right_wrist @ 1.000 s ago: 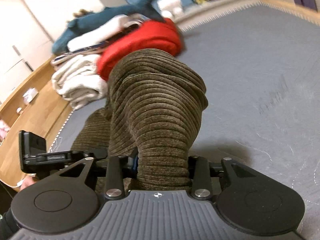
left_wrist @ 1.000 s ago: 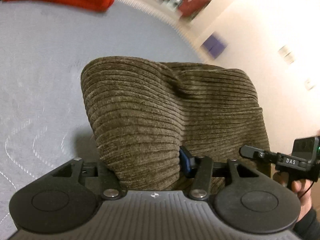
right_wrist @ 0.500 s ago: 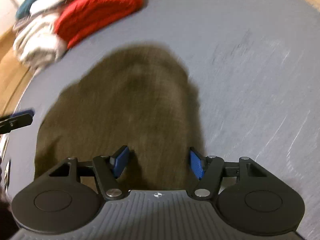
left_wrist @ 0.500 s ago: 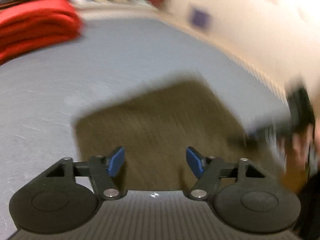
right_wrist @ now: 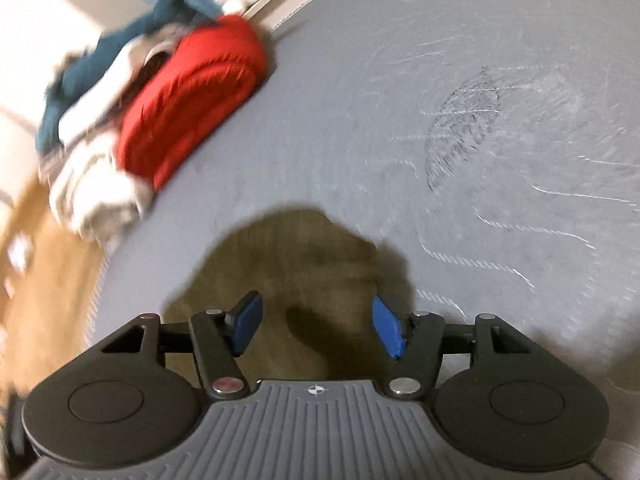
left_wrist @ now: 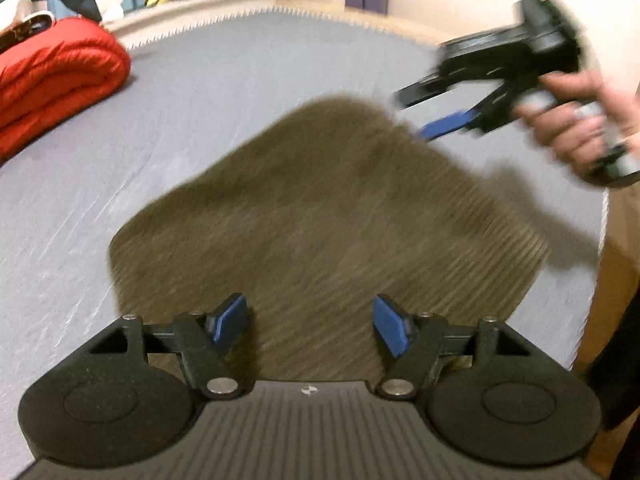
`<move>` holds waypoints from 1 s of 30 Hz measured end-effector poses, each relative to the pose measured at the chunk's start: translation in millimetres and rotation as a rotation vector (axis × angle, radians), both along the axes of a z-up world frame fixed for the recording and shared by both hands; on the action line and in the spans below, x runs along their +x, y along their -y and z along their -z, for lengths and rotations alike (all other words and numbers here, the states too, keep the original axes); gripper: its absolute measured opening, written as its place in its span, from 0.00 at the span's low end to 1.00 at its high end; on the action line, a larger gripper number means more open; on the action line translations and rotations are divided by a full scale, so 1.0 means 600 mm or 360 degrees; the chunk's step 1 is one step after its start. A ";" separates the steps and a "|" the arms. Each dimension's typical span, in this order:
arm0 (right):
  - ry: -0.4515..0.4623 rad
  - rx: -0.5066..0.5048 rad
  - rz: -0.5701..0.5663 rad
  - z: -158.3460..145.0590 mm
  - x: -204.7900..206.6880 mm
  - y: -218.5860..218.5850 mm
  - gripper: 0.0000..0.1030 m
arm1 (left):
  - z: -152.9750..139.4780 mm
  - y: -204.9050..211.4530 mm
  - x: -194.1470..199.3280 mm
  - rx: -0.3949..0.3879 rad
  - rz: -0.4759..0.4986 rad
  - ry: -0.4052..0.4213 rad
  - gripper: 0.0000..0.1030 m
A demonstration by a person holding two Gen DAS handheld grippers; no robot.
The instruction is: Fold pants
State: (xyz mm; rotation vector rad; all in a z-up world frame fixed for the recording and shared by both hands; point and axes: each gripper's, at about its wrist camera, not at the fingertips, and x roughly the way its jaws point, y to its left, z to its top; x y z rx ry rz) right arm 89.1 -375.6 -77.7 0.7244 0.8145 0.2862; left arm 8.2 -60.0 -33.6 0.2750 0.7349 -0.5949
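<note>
Left claw [left_wrist: 310, 322] and right claw [right_wrist: 316, 326]: both spread wide, holding nothing, poised above the pants [left_wrist: 320, 216]. The pants lie as a folded brown slab on the grey bed [left_wrist: 240, 80], near its edge. Risk: a claw sweeping low could snag the top layer and undo the fold. No containers visible; a red bundle [left_wrist: 52, 80] lies well apart.

Black left gripper [left_wrist: 308, 326], blue pads [left_wrist: 229, 322], silver screws
</note>
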 end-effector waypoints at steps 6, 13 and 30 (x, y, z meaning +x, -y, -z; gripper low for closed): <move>-0.0140 0.0007 0.0042 0.025 0.060 -0.004 0.73 | 0.005 0.045 0.016 -0.0191 0.0012 -0.0034 0.68; -0.0183 -0.0030 0.0005 0.030 0.085 -0.022 0.79 | 0.004 0.095 0.042 -0.0357 -0.0029 -0.0143 0.58; 0.0478 -0.0667 -0.0162 -0.040 0.056 -0.097 0.07 | 0.070 0.170 0.053 -0.0482 0.0232 -0.0557 0.47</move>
